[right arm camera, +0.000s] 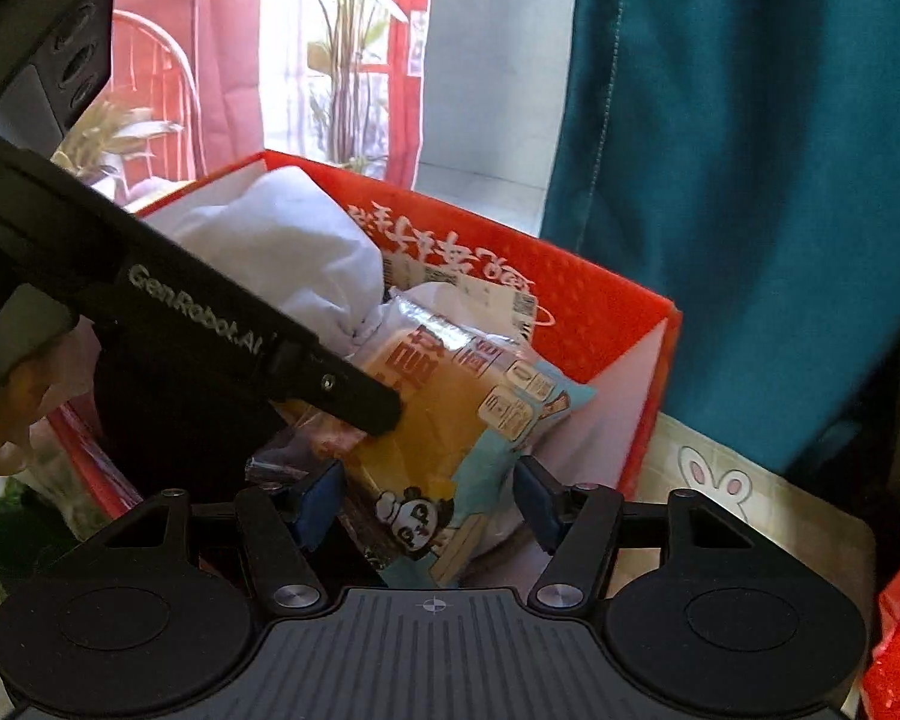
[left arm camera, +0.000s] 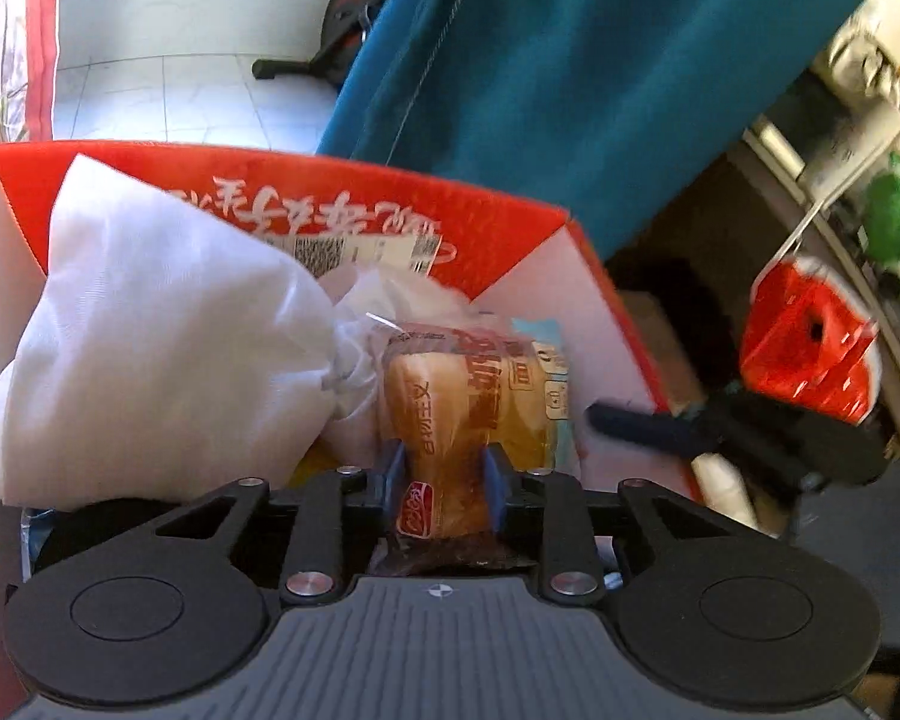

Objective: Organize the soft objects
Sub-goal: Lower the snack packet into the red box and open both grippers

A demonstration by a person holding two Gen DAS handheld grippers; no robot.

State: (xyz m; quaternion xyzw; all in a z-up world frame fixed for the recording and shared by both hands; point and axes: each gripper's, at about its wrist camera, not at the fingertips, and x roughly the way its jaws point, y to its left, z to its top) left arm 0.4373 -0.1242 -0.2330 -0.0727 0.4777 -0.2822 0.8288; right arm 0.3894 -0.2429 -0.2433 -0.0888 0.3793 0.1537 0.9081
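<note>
The left claw (left arm camera: 444, 468) is squeezing a clear-wrapped bread roll (left arm camera: 450, 420) between its blue pads, holding it over the open red box (left arm camera: 354, 192), where a white cloth bundle (left arm camera: 150, 336) is already lying. The right claw (right arm camera: 432, 498) is standing open around a panda-printed bread packet (right arm camera: 450, 438), with no pad visibly pressing on it; whether the packet is resting in the box or propped at its edge is unclear. The packing step seems under way; next, each packet likely needs lowering beside the bundle before release
</note>
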